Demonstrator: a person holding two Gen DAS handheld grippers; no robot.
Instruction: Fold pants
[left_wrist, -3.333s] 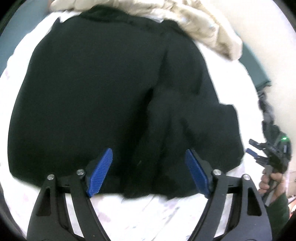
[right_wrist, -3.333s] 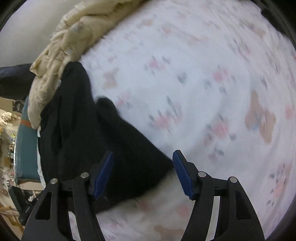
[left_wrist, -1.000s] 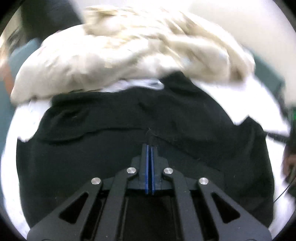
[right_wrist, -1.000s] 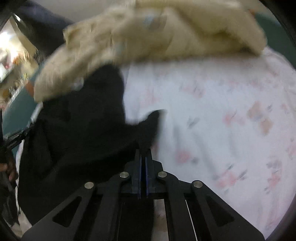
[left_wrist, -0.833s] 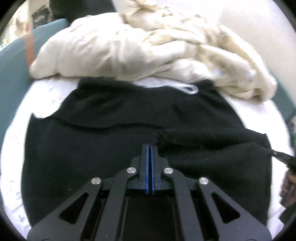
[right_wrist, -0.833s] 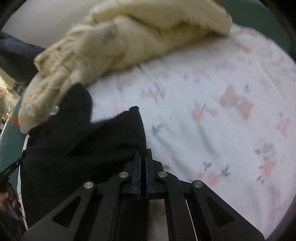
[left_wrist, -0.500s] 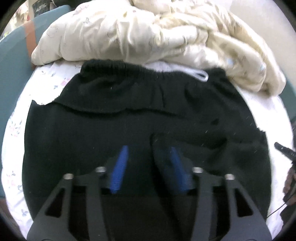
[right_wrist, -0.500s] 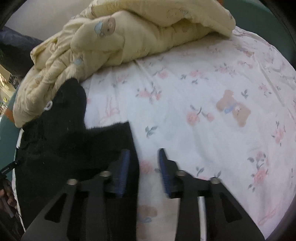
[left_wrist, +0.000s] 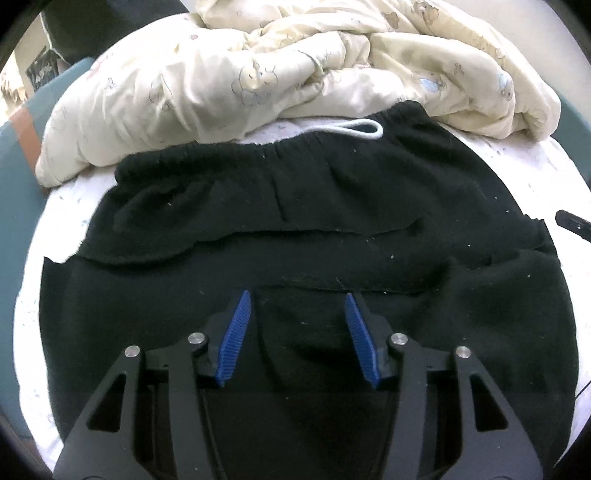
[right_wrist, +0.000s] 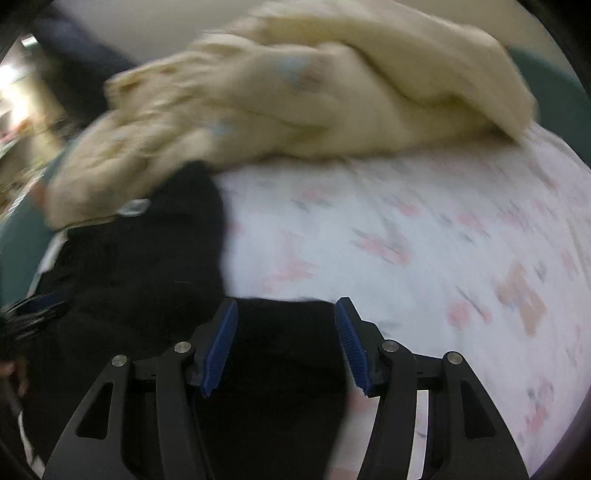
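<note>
Black pants (left_wrist: 295, 206) lie folded on the bed, with the waistband and a white drawstring loop (left_wrist: 364, 127) at the far side. The leg ends are laid over the upper part. My left gripper (left_wrist: 295, 295) hovers over the folded hem edge. Its blue pads are apart and closing slightly, with fabric lying under them but not pinched. In the blurred right wrist view, my right gripper (right_wrist: 287, 301) is opening over the right corner of the pants (right_wrist: 129, 277). The cloth lies between its pads, unpressed.
A crumpled cream duvet (left_wrist: 258, 66) (right_wrist: 314, 96) is heaped just behind the waistband. A white flowered sheet (right_wrist: 424, 240) stretches to the right of the pants. A teal bed frame (left_wrist: 14, 177) borders the left side. The other gripper's tip (left_wrist: 572, 223) shows at the right edge.
Both grippers were shut on the pants' hem and have opened, leaving the fabric lying on the upper part. The left one sank closer to the pants; the right one shifted sideways and is blurred.
</note>
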